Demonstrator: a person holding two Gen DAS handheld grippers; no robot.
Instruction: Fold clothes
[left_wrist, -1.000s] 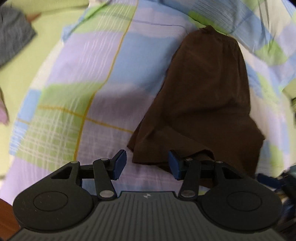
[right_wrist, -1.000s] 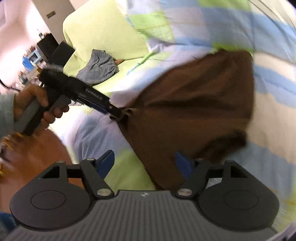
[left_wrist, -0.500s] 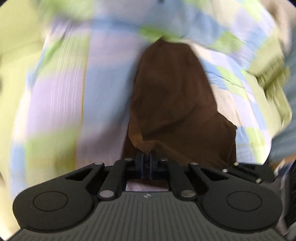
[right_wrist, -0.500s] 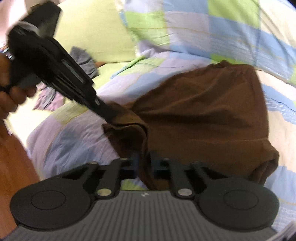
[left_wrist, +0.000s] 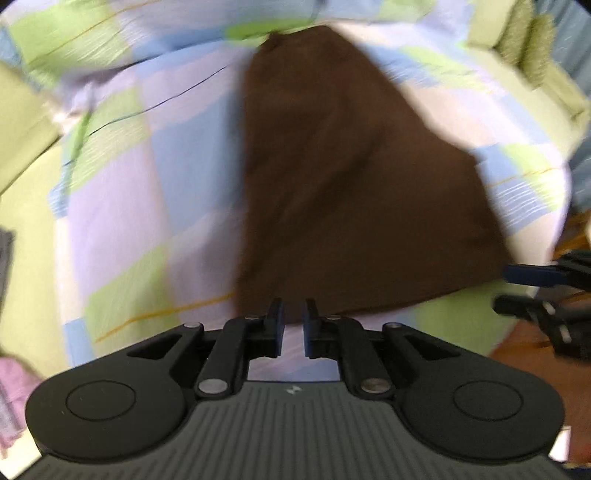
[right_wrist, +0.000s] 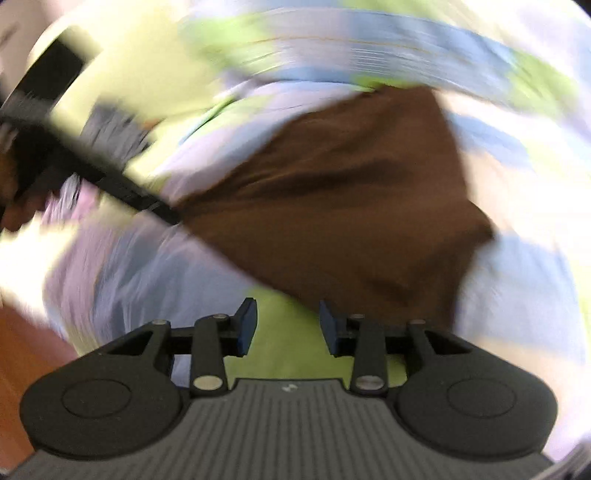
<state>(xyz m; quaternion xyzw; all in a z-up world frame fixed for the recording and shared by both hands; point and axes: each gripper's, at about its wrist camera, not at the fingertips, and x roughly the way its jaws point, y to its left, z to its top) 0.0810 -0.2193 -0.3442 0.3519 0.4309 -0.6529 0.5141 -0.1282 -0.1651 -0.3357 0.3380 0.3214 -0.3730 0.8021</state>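
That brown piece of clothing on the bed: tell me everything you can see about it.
The brown garment is plain dark brown, soft-looking cloth, narrow at its far end and widening towards the cameras. It lies spread, mostly flat with shallow creases, on a checked bedcover of blue, green and lilac. Its near hem lies just beyond both grippers. Blur hides seams and finer detail.

one brown garment (left_wrist: 347, 177), one checked bedsheet (left_wrist: 122, 206), two grippers
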